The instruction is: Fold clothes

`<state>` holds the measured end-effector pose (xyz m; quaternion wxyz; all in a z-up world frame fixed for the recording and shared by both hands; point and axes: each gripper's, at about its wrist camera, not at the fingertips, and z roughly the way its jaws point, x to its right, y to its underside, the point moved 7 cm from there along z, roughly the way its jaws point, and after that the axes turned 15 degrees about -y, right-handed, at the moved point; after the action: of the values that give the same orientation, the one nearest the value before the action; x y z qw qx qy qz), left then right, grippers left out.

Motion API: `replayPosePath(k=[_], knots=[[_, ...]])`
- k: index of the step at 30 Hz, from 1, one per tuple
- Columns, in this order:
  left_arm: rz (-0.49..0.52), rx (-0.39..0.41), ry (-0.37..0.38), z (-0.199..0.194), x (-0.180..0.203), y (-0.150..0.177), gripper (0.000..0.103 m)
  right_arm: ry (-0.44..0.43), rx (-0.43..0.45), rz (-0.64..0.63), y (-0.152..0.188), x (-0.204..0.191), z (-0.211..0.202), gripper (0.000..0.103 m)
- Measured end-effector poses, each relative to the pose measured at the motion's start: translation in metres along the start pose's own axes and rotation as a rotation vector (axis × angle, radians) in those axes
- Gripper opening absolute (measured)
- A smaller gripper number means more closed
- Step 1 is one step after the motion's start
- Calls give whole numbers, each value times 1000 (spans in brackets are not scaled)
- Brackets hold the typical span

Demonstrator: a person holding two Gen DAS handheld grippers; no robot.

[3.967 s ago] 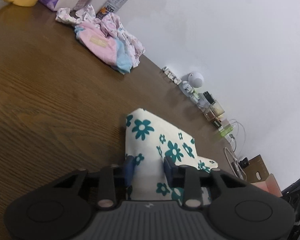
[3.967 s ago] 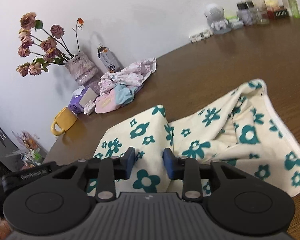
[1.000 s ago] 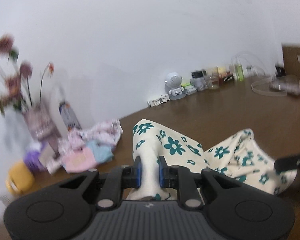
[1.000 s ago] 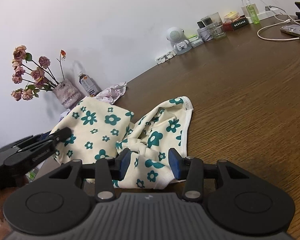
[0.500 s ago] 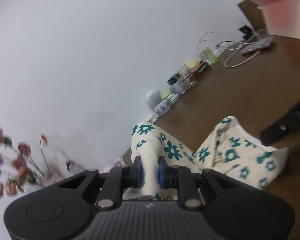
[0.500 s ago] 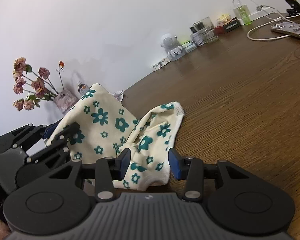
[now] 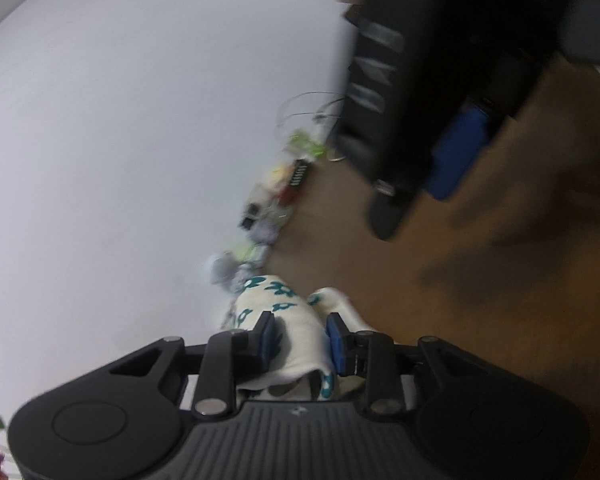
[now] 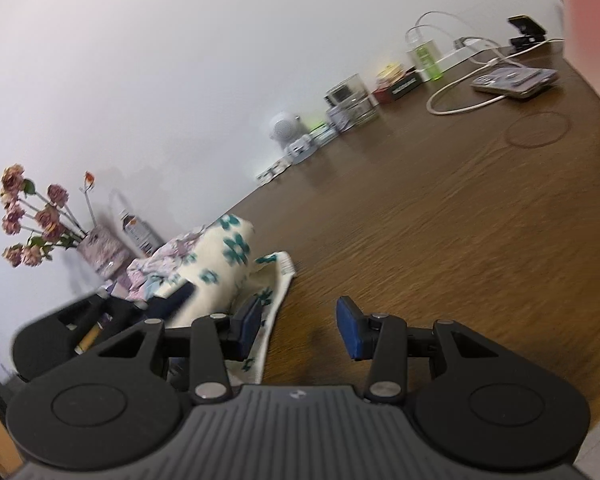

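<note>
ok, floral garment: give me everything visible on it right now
The floral garment is cream fabric, soft-looking, printed with teal flowers, with a ribbed white edge showing in the right wrist view. It is bunched and partly lifted off the brown table. The left gripper has a fold between its jaws; the right gripper is open, its left pad at the hem. A pastel clothes pile lies behind.

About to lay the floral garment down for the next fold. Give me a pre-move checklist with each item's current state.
1. Left gripper pads around the floral garment: cannot tell if clamped; fabric sits between the pads with slack at the sides.
2. Right gripper free of cloth: ok, jaws wide apart, nothing between them.
3. Bare table ahead for laying the garment: ok.
4. Other clothes kept separate: cannot tell, they sit right behind the garment.
5. Cable and phone away from the fold area: ok.
</note>
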<state>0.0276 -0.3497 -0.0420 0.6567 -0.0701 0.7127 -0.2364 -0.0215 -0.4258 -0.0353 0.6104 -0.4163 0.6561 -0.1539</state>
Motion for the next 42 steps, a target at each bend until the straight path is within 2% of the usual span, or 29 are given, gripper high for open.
replayPosePath(k=[5,8,9,12,14,16,17,18,19,24,26,28,30,35,38,40,42], knots=[[46,21,61,1,30,-6,25,10,12,7,-2,6,-5,42],[30,22,66,2,29,-6,30,12,15,7,-3,8,-6,42],[12,20,76,2,26,-5,35,13,16,8,-3,8,-6,42],[-78,23,82,-3,8,-7,38,15,20,8,-3,10,-7,42],[-172,38,101,-9,-11,-9,45,16,22,9,-4,11,-8,42],[-267,54,120,-16,-29,-11,59,13,19,9,-3,10,-6,42],[-315,62,130,-19,-39,-12,60,10,16,9,-3,9,-5,42],[-312,51,118,-19,-43,-10,61,8,14,9,-2,9,-4,42],[-305,40,104,-18,-46,-8,62,5,11,9,-2,8,-2,42],[-326,-71,150,5,-42,5,61,-8,-2,9,1,4,4,42],[-335,-116,169,15,-40,10,57,-11,-7,9,2,2,6,42],[-333,-120,189,17,-35,12,50,-7,-11,8,3,1,6,42],[-312,-110,188,7,-28,15,48,-4,-16,7,4,0,6,42],[-364,-85,217,8,-31,20,50,-16,-31,0,7,-6,10,42],[-490,-89,246,1,-56,27,52,-41,-25,-14,3,-16,14,42],[-586,-102,256,-2,-76,38,56,-62,-24,-28,0,-26,18,42],[-725,-146,273,3,-95,58,58,-88,-31,-47,-1,-37,25,42]])
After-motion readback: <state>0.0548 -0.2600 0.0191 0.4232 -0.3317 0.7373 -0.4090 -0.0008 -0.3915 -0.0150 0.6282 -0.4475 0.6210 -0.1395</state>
